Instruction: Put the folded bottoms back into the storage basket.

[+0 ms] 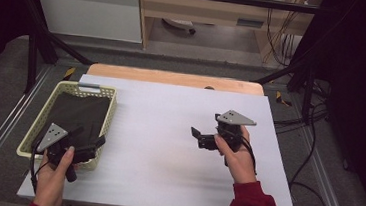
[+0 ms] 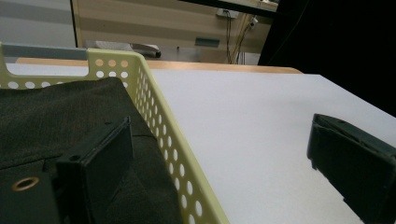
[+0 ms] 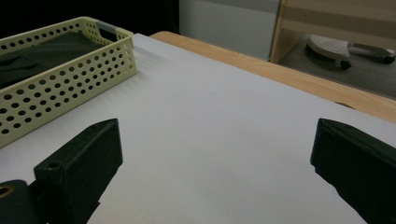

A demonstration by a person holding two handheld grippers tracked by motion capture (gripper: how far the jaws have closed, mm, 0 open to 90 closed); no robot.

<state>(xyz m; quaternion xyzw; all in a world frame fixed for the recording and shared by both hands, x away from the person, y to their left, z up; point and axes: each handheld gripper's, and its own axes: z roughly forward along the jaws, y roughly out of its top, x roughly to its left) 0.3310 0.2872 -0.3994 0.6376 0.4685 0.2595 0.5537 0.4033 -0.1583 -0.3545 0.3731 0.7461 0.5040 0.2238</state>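
High view showed left tongs gaping astride the basket wall, likely reaching for the cloth; right tongs hovered wide, empty.

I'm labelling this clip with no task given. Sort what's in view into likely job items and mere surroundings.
Likely the job (a judgement):
- yellow perforated basket
- dark folded cloth inside it
- left gripper, open at the basket's near right corner
- right gripper, open above the white sheet

Just surroundings:
- white sheet
- wooden table edge
- floor cables
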